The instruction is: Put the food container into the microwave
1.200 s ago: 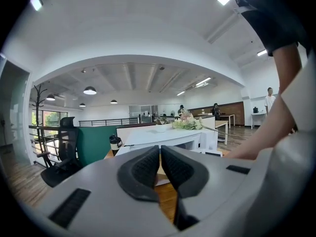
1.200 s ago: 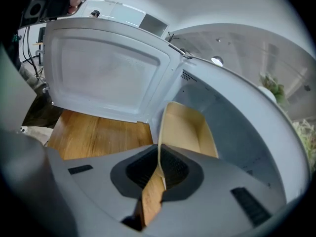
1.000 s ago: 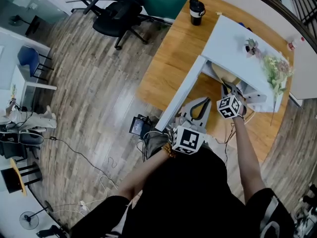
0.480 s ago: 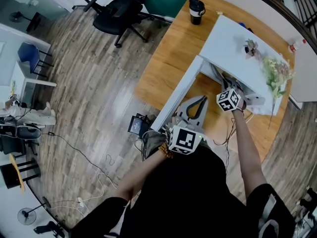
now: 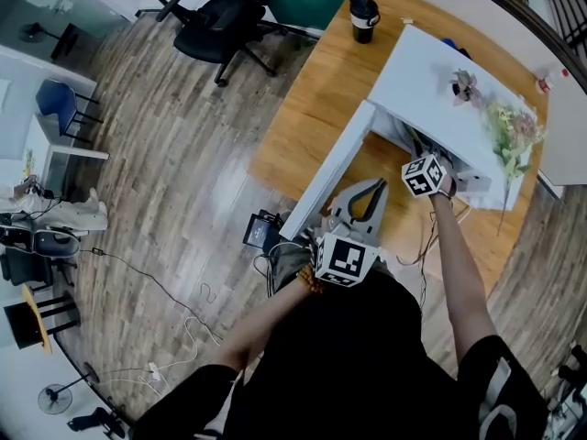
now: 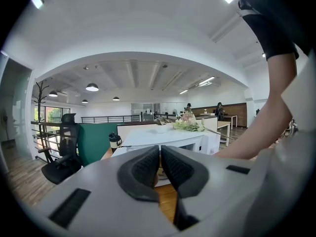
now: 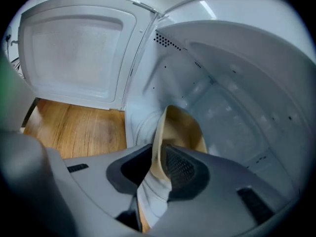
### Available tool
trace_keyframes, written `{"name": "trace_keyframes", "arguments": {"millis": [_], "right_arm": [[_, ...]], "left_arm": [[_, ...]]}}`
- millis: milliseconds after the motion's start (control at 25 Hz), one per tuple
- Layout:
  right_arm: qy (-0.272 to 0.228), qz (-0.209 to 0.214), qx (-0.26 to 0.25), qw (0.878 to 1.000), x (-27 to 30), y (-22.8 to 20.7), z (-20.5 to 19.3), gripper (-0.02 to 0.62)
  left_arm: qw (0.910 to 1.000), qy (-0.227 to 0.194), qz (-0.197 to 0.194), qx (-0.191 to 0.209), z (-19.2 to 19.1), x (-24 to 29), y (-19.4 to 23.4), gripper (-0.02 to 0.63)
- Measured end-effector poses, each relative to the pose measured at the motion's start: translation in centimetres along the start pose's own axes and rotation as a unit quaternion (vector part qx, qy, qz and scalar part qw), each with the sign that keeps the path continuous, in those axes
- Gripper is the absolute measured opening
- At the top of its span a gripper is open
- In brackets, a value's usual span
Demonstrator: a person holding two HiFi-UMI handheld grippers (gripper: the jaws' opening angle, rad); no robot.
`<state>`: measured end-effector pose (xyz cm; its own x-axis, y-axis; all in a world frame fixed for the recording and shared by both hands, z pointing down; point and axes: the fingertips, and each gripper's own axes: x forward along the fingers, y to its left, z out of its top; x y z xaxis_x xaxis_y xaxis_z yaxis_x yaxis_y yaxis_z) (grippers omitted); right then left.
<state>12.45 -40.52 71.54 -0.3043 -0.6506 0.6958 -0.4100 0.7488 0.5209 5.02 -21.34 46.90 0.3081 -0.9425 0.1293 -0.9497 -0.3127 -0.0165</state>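
**K:** Beige food container (image 7: 180, 127) is inside the microwave (image 7: 237, 78) cavity, low centre of the right gripper view. Its near rim runs up between the right gripper (image 7: 159, 154) fingers (image 7: 185, 169).

**M:** Clamped?

**K:** No. Those fingers have just been opening. The rim sits close against the right-hand pad, with a clear gap to the left-hand pad. It's not pressed from both sides.

**M:** Is it resting on the cavity floor?

**K:** Can't tell, the fingers cover its base.

**M:** Door?

**K:** Microwave door (image 7: 79, 58) is swung wide open, upper left of that view. In the head view it's a white bar slanting down-left from the microwave body, over the wooden worktop (image 5: 312, 108).

**M:** Left gripper (image 6: 160, 152)?

**K:** Lower centre of the head view, close to the person's torso, near the door's free edge. Fingers (image 6: 140, 169) are together, with only a thin slit between the pads and nothing in it. It points roughly level toward the microwave.

**M:** Anything else around?

**K:** Black travel mug (image 5: 364, 18) at top centre of the worktop, well apart from the microwave. Flowers (image 5: 509, 126) lie on the microwave's top, right of frame. Black office chair (image 5: 220, 26) on the wooden floor (image 5: 174, 172), upper left.
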Motion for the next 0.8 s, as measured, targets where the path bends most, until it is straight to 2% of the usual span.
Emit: {"name": "trace_keyframes", "arguments": {"millis": [80,240,560,800], "right_arm": [[-0.002,-0.004,0.0,1.0,-0.5,0.0,0.3,0.128],[-0.009,-0.011,-0.009,1.0,-2.3,0.5,0.7,0.163],[-0.041,-0.01,-0.026,0.999,-7.2,2.4,2.4,0.163],[-0.066,0.001,-0.009,0.998,-11.0,3.5,2.9,0.158]], "left_arm": [[1.0,-0.001,-0.004,0.0,0.2,0.0,-0.2,0.032],[0.9998,-0.006,-0.018,-0.002,0.4,0.0,-1.1,0.032],[0.9988,-0.015,-0.047,0.001,0.9,-0.3,-2.7,0.032],[0.9969,-0.029,-0.073,0.005,1.5,-0.5,-5.0,0.032]]}}
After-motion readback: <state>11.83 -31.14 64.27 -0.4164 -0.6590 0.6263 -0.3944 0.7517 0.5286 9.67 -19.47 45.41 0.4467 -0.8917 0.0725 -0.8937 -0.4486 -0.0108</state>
